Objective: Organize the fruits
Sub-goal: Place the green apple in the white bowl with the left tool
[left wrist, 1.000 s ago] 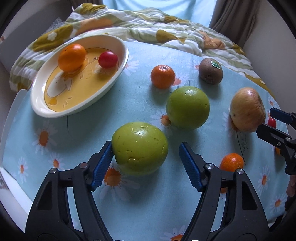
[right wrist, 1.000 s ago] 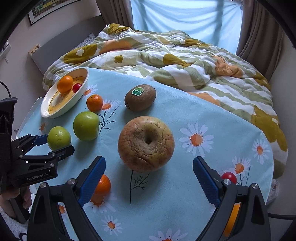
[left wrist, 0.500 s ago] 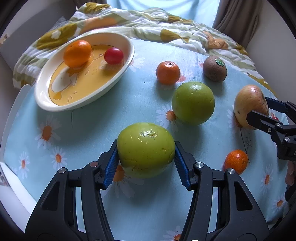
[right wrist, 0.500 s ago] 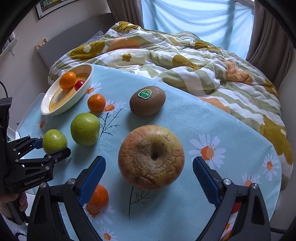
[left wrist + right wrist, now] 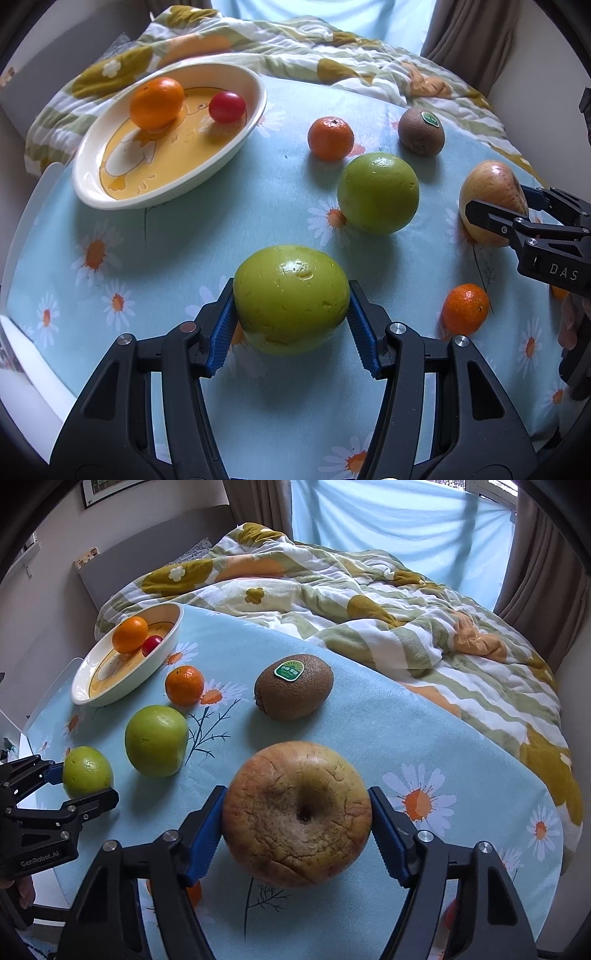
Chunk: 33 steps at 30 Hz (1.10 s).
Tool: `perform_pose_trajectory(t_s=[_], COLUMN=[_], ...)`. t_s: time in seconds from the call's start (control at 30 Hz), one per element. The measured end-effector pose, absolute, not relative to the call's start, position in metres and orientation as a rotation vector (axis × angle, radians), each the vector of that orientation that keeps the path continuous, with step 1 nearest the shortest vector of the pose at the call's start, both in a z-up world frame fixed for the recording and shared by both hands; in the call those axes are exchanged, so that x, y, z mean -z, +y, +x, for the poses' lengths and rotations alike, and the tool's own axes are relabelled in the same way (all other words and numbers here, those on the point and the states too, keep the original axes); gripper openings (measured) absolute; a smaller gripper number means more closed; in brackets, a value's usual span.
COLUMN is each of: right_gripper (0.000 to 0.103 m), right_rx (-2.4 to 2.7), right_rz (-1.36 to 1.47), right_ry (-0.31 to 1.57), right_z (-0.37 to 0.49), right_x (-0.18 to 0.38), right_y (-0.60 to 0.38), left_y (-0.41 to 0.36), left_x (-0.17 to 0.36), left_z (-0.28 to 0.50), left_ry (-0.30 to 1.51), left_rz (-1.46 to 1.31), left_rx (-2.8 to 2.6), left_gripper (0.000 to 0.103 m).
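Note:
My left gripper is shut on a yellow-green apple, both blue pads pressed to its sides just over the daisy tablecloth. My right gripper is closing its jaws on a cracked brownish apple, and both pads touch its flanks. In the left wrist view that apple shows at the right, between black fingers. A cream oval bowl at the far left holds an orange and a red cherry tomato.
On the cloth lie a second green apple, a mandarin, a kiwi with a sticker and a small mandarin. A rumpled flowered quilt lies behind the table. The table edge drops off at the left.
The left jaws closed onto the yellow-green apple. The right gripper moved in over the brownish apple and its jaws narrowed from wide apart to touching it.

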State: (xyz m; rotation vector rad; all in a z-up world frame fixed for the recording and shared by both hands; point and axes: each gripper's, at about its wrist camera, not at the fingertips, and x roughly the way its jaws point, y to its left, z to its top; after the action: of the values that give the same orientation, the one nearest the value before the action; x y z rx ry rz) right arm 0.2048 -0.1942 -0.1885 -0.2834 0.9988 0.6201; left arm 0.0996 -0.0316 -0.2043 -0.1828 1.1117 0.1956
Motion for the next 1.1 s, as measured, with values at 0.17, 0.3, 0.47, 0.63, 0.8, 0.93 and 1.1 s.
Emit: perform_pose_trajectory(t_s=[0.17,0.3,0.47,0.63,0.8,0.93,1.1], right_gripper=[0.07,0.07,0.07,0.07,0.07,0.07,0.07], right_rx=[-0.633,-0.649,-0.657,-0.662,-0.651,-0.617,-0.576], right_rz=[-0.284,-0.266,-0.253,-0.239,-0.234,-0.219,-0.187], right_ry=[0.994,0.994,0.985,0.974,0.947,0.933,0.932], right_z=[0.199,0.192,0.179,0.166,0.155,0.148,0.139], right_x=[0.183,0.175,0.156,0.132,0.109,0.094,0.084], right_y=[-0.193,-0.193,-0.194,-0.19,-0.179,-0.165,-0.139], left_y=[-0.033,-0.033,-0.033,-0.026,-0.011,0.009,0.041], left_x=[0.192,0.175,0.147,0.122,0.102,0.09,0.084], left_z=[0.095,0.091,0.084,0.078,0.074,0.072,0.075], left_ry=[1.096,1.068,1.027,0.986,0.952,0.941,0.947], left_rz=[-0.188,-0.186,-0.17,-0.164,-0.162,-0.157,-0.138], left_rx=[-0.185,-0.183,-0.169,-0.158,-0.132,-0.094,-0.043], left_gripper=[0.062,0.062,0.062,0.062,0.062,0.062,0.062])
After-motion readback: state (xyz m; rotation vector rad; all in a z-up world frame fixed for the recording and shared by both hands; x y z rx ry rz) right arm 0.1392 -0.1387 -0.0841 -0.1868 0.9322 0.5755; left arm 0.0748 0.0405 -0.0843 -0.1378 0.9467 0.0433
